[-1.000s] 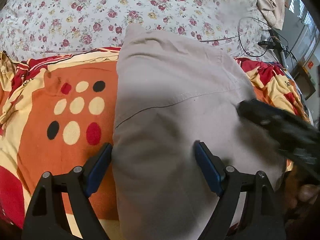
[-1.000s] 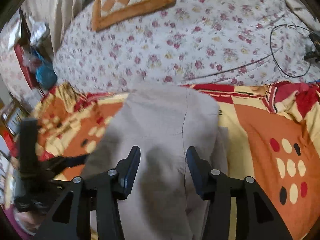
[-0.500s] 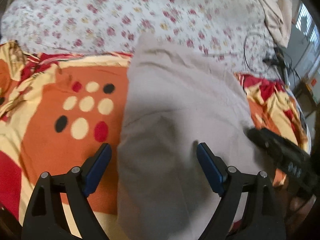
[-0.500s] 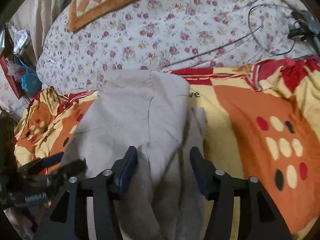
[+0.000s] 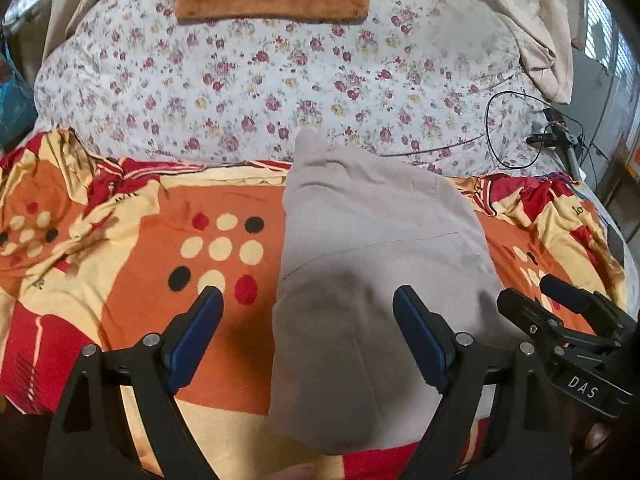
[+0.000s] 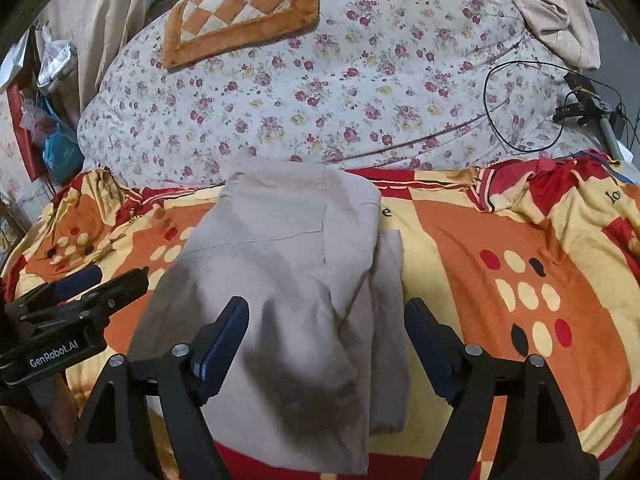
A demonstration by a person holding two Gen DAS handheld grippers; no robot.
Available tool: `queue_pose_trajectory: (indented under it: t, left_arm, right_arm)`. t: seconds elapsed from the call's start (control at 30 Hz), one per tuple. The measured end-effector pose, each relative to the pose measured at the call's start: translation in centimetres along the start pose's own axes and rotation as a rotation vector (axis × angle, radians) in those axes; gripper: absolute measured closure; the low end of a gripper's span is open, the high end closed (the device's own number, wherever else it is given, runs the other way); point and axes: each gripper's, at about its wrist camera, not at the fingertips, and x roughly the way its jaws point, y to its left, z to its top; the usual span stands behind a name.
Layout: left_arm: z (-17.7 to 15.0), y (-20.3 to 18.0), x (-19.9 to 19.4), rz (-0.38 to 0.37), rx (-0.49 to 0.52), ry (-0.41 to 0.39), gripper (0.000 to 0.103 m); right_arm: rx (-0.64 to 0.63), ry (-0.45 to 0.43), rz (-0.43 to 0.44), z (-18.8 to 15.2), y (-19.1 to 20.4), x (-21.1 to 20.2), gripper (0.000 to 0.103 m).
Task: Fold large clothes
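Bed [image 6: 400, 92]: big, with a flowery sheet at the far side.
Blanket [image 5: 132, 280]: bright orange, red and yellow, with dots, spread over the near part of the bed.
Grey garment [image 5: 360, 280]: lying flat on the blanket, in the middle, folded into a long narrow shape; a strip of a lower layer sticking out along its right edge [image 6: 390, 300].
Left hand-held gripper [image 5: 308, 328]: wide open, holding nothing, hanging over the garment's left edge.
Right hand-held gripper [image 6: 326, 340]: wide open too, holding nothing, hanging over the garment's right part.
Step now: probably between folds, nothing picked up.
Next move: likely grab the near end with both and bring it up to the far end; maybe tuck in the loose strip first.
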Motion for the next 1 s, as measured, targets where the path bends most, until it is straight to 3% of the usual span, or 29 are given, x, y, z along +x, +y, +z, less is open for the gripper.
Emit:
queue_pose_trajectory:
  t: [1.0]
  left_arm:
    - [-0.3, 0.1, 0.2, 0.012, -0.009, 0.002, 0.016]
  right_arm:
    - [-0.004, 0.032, -0.003, -0.1, 0.3, 1.0, 0.021]
